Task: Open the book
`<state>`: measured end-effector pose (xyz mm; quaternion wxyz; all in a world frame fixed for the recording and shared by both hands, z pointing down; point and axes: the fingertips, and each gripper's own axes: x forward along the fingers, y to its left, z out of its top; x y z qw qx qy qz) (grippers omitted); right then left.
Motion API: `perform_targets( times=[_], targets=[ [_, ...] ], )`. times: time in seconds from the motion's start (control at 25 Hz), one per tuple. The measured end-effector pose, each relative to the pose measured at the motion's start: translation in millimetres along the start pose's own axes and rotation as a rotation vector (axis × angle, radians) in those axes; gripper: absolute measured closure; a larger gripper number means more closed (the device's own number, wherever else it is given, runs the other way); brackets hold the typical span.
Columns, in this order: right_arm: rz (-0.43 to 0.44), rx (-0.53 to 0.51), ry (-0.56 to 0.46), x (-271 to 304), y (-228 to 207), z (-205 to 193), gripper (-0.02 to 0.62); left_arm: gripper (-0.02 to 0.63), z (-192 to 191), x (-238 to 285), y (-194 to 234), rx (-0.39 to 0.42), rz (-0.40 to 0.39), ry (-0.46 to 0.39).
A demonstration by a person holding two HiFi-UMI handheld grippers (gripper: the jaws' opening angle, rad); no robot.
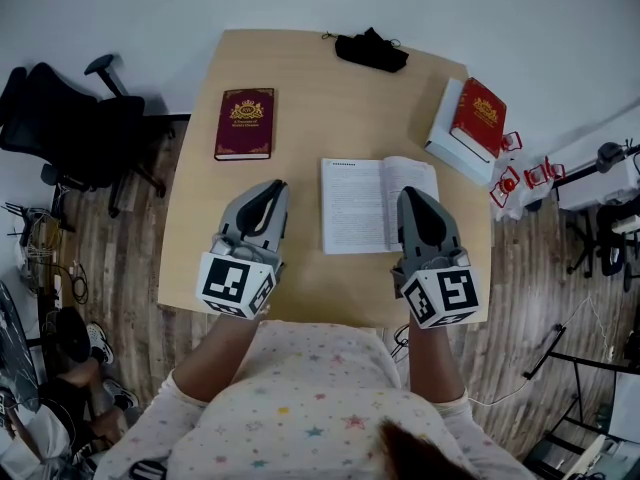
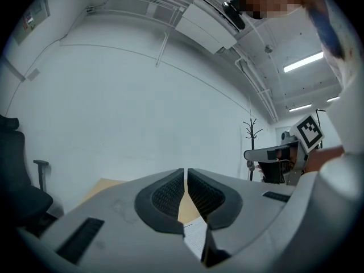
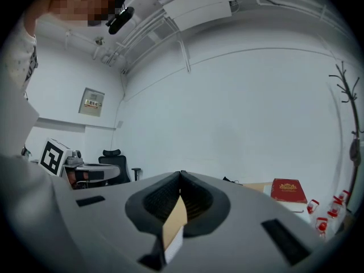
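Book: an open book (image 1: 365, 206) lies flat, printed pages up, on the tabletop (image 1: 320, 98). It sits a little right of the middle, towards the edge nearest you.
Your right gripper: the right gripper (image 1: 410, 193) is above the book's right-hand page and points away from you. In the right gripper view (image 3: 180, 175) its jaws are clenched tip to tip and grasp nothing. Only a sliver of tan tabletop and white page shows through the slot lower down. Whether it touches the page cannot be told.
Your left gripper: the left gripper (image 1: 272, 183) is over bare tabletop just beside the book's left edge, apart from it. In the left gripper view (image 2: 186, 172) its jaws are clenched too, with nothing between them.
Maroon book: a closed maroon book (image 1: 245, 123) with a gold emblem lies towards the left edge, farther back.
Red book: a closed red book (image 1: 480, 116) rests on a white box (image 1: 448, 133) at the far right corner.
Black item: a dark bundle (image 1: 371, 50) lies at the far edge; what it is cannot be told.
Beyond the left edge: a black office chair (image 1: 70, 128) stands on a wooden floor.
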<state>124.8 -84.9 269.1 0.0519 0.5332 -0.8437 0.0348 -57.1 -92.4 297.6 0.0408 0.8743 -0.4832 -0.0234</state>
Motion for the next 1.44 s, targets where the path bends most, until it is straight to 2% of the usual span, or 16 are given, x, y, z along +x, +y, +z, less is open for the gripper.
perform_targets(
  times=[0.32, 1.44],
  targets=[
    [0.008, 0.002, -0.001, 2.8, 3.9, -3.1, 0.592, 0.580, 6.9, -4.5, 6.7, 0.011, 0.035, -0.031],
    [0.005, 0.020, -0.002, 9.2, -7.7, -9.4, 0.592, 0.580, -1.1, -1.1, 10.2, 0.004, 0.057, -0.018]
  ],
)
